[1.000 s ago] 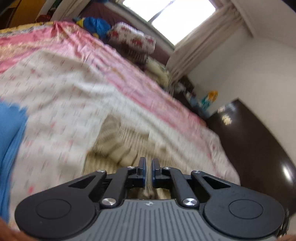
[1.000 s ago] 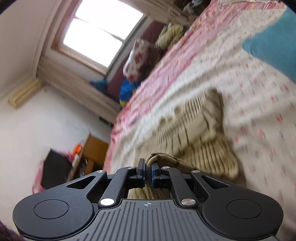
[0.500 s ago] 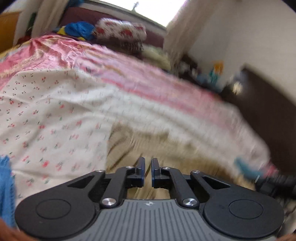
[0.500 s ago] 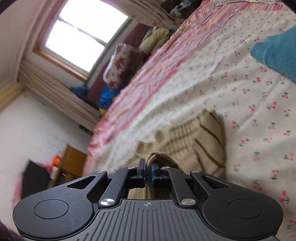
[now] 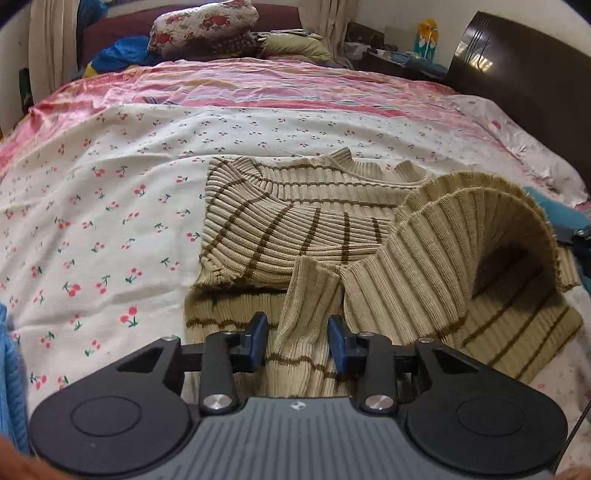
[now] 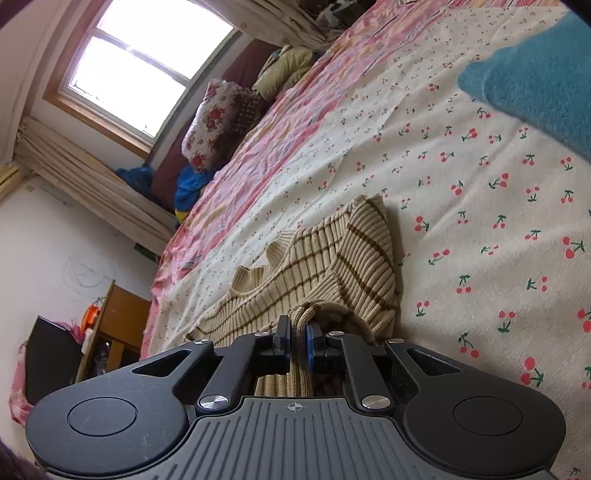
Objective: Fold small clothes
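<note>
A beige ribbed sweater with brown stripes (image 5: 295,229) lies on the cherry-print sheet (image 5: 110,206), partly folded, its hem raised in an arch at the right (image 5: 480,206). My left gripper (image 5: 297,338) is open, its jaws either side of a fold of the sweater that lies between them. In the right wrist view the same sweater (image 6: 332,266) lies ahead. My right gripper (image 6: 298,341) is shut on the sweater's hem edge and holds it up off the bed.
A blue knit garment (image 5: 11,387) lies at the left edge and a teal one (image 6: 535,85) at the far right. Pillows (image 5: 203,26) and a dark headboard (image 5: 524,85) stand beyond. A wooden cabinet (image 6: 118,325) stands beside the bed.
My left gripper has opened and swung to face the sweater squarely. My right gripper stays shut on the hem and has lowered closer to the bed.
</note>
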Demonstrator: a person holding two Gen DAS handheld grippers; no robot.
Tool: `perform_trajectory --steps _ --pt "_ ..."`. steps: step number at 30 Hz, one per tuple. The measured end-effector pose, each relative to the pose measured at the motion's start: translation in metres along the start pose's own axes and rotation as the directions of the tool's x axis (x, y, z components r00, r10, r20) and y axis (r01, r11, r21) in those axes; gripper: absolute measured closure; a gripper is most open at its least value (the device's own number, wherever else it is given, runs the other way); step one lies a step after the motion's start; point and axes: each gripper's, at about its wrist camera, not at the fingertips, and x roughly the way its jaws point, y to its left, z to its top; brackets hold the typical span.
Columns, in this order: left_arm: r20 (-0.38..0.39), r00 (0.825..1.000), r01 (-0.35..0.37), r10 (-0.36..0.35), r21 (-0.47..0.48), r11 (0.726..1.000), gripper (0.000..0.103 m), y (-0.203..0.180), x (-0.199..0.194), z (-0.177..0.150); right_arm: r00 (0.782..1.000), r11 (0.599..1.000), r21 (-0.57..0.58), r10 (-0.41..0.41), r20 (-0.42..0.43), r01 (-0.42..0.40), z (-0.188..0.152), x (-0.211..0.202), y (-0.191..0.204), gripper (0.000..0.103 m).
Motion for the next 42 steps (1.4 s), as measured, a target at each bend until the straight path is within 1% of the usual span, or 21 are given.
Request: perform_trajectory --steps 2,3,4,5,7,9,11,13,15,16,19,22,24,25,27,28,32,36,37,39,42 --pt "-0.002 1.000 -0.008 0.008 -0.014 1.000 0.062 0.000 0.000 0.002 1.000 1.000 -0.005 0.010 0.000 -0.010 -0.001 -0.003 0.001 0.092" --pt "0.000 1.000 -0.009 0.009 -0.024 1.000 0.066 0.001 -0.001 0.002 1.000 1.000 -0.017 0.008 0.005 -0.008 -0.001 -0.005 0.001 0.091" --pt "0.006 1.000 -0.007 0.007 -0.028 1.000 0.075 0.002 -0.002 0.002 1.000 0.999 -0.042 0.000 0.014 0.001 -0.001 -0.009 0.003 0.088" --pt "0.009 1.000 -0.002 0.003 -0.032 0.999 0.080 0.003 -0.003 0.001 1.000 0.998 -0.064 -0.009 0.022 0.010 0.000 -0.012 0.003 0.085" --pt "0.017 1.000 0.008 -0.007 -0.053 0.999 0.083 0.005 -0.006 0.001 0.999 0.993 -0.115 -0.017 0.038 0.022 0.001 -0.019 0.004 0.072" --pt "0.027 1.000 0.016 -0.014 -0.083 0.996 0.085 0.009 -0.008 0.002 0.998 0.983 -0.176 -0.034 0.058 0.044 0.002 -0.024 0.004 0.069" --pt "0.043 0.999 0.025 -0.020 -0.111 0.994 0.086 0.012 -0.010 0.003 0.996 0.965 -0.249 -0.064 0.068 0.079 0.001 -0.026 0.006 0.069" --pt "0.059 0.998 0.037 -0.030 -0.135 0.990 0.086 0.015 -0.013 0.005 0.990 0.925 -0.355 -0.114 0.077 0.134 -0.004 -0.022 0.010 0.069" --pt "0.067 0.997 0.047 -0.038 -0.142 0.989 0.086 0.015 -0.015 0.007 0.982 0.849 -0.495 -0.165 0.090 0.188 -0.013 -0.016 0.018 0.069" --pt "0.068 0.997 0.049 -0.040 -0.139 0.989 0.086 0.015 -0.015 0.008 0.977 0.796 -0.567 -0.191 0.099 0.213 -0.018 -0.011 0.024 0.068" --pt "0.064 0.997 0.059 -0.051 -0.120 0.991 0.086 0.012 -0.014 0.010 0.963 0.598 -0.761 -0.235 0.134 0.252 -0.036 0.004 0.043 0.060" --pt "0.031 0.998 0.054 -0.051 -0.101 0.993 0.086 0.009 -0.006 0.011 0.962 0.433 -0.868 -0.223 0.159 0.244 -0.046 0.018 0.058 0.053" --pt "0.008 0.999 0.052 -0.052 -0.098 0.994 0.086 0.009 0.000 0.010 0.964 0.377 -0.897 -0.214 0.156 0.229 -0.048 0.028 0.066 0.052" --pt "0.003 0.999 0.042 -0.042 -0.099 0.994 0.086 0.009 0.002 0.009 0.966 0.364 -0.906 -0.213 0.145 0.216 -0.047 0.035 0.070 0.052" --pt "-0.003 0.999 0.039 -0.039 -0.094 0.995 0.084 0.009 0.004 0.009 0.969 0.361 -0.912 -0.215 0.122 0.195 -0.045 0.045 0.073 0.052" --pt "-0.011 0.999 0.041 -0.042 -0.089 0.995 0.081 0.009 0.006 0.010 0.969 0.372 -0.909 -0.220 0.111 0.189 -0.042 0.050 0.074 0.054" --pt "-0.040 0.998 0.044 -0.046 -0.067 0.997 0.076 0.010 0.012 0.015 0.975 0.480 -0.865 -0.218 0.042 0.145 -0.030 0.058 0.072 0.057" --pt "-0.041 0.997 0.057 -0.060 -0.067 0.996 0.076 0.013 0.013 0.017 0.980 0.556 -0.818 -0.195 0.044 0.147 -0.017 0.052 0.068 0.057" --pt "-0.039 0.997 0.060 -0.063 -0.071 0.996 0.079 0.014 0.013 0.016 0.981 0.578 -0.803 -0.188 0.039 0.143 -0.012 0.051 0.067 0.057" --pt "-0.032 0.997 0.067 -0.070 -0.080 0.995 0.084 0.014 0.011 0.015 0.982 0.607 -0.783 -0.184 0.031 0.138 -0.004 0.054 0.066 0.057" --pt "-0.016 0.998 0.060 -0.062 -0.086 0.994 0.087 0.013 0.007 0.013 0.984 0.644 -0.758 -0.178 -0.015 0.105 0.001 0.068 0.067 0.057"
